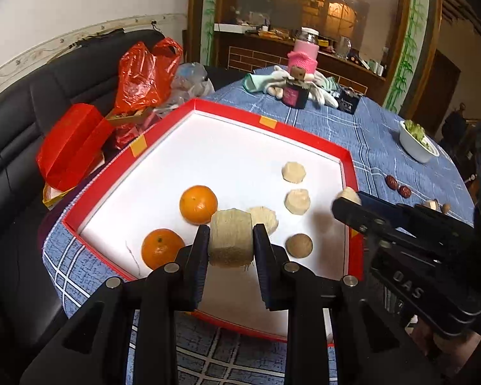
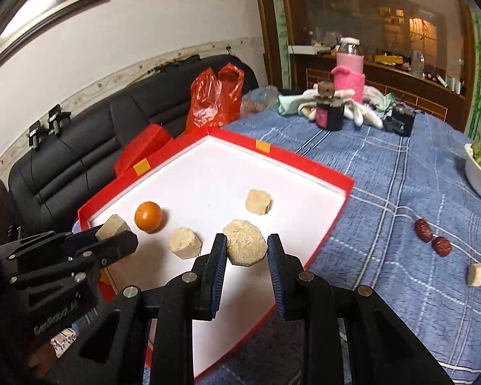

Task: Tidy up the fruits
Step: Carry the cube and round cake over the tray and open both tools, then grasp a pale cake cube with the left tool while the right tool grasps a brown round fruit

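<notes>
left gripper point(image 1: 231, 240) clamps a pale cut chunk point(image 1: 230, 239) above the red tray point(image 1: 266, 122) | right gripper point(image 2: 246, 250) pinches a second chunk point(image 2: 245, 246) at the tray's near-right edge | risk: you crowd both tools, knock an orange point(image 1: 198, 204) rolling; fibrous chunk slips
</notes>
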`<state>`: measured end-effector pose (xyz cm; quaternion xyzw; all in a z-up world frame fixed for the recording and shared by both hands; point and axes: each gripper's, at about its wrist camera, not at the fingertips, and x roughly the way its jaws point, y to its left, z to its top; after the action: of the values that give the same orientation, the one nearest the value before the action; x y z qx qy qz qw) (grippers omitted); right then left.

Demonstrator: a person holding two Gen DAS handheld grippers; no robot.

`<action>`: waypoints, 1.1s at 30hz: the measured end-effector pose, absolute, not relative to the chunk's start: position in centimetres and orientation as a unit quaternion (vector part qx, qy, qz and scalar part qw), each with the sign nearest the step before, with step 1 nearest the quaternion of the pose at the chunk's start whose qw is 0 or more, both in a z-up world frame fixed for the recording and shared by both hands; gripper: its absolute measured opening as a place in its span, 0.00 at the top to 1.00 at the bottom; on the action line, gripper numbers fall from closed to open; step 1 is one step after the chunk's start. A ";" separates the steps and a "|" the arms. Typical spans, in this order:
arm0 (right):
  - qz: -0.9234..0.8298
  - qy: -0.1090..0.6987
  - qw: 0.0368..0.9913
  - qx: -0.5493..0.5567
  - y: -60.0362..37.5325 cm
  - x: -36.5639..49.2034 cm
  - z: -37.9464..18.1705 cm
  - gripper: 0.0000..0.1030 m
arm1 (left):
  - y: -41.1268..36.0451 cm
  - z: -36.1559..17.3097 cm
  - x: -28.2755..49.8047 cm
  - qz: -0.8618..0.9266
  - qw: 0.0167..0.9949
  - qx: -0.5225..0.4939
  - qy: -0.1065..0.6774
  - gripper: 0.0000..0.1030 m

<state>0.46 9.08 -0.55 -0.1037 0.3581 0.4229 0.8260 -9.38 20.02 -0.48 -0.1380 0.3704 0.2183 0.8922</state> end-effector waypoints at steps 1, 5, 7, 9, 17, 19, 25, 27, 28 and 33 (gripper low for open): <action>0.423 0.361 0.824 -0.104 9.2 0.5 -0.8 0.75 | 20.0 -0.6 -9.3 0.219 0.891 -0.139 0.372 0.76; 0.425 0.374 0.818 -0.106 9.8 1.0 -1.6 0.75 | 20.2 -1.1 -9.1 0.220 0.888 -0.139 0.379 0.76; 0.424 0.384 0.813 -0.106 10.0 1.4 -2.0 0.75 | 20.5 -1.5 -8.8 0.222 0.883 -0.142 0.388 0.76; 0.427 0.394 0.807 -0.105 10.0 1.6 -2.4 0.74 | 20.8 -1.9 -8.7 0.223 0.878 -0.151 0.396 0.76; 0.430 0.383 0.813 -0.085 8.6 1.5 -1.2 0.57 | 21.4 -0.6 -9.8 0.240 0.881 -0.171 0.370 0.33; 0.427 0.374 0.820 -0.076 7.7 1.5 -0.3 0.52 | 21.0 0.2 -9.9 0.251 0.885 -0.160 0.357 0.26; 0.407 0.354 0.840 -0.055 3.3 1.9 1.5 0.48 | 19.3 1.6 -9.7 0.253 0.895 -0.148 0.337 0.26; 0.391 0.350 0.850 -0.045 1.2 2.4 1.8 0.44 | 18.3 1.9 -9.5 0.243 0.900 -0.145 0.333 0.26; 0.382 0.348 0.855 -0.041 0.0 2.7 1.8 0.44 | 17.8 2.0 -9.3 0.236 0.903 -0.142 0.331 0.26; 0.302 0.356 0.884 -0.015 -7.8 6.0 1.1 0.43 | 14.7 2.0 -7.7 0.204 0.910 -0.121 0.339 0.26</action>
<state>5.96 -7.77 1.12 -0.0146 0.3561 0.3018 0.8843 -7.71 14.73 1.95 -0.1209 0.3393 0.2042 0.9103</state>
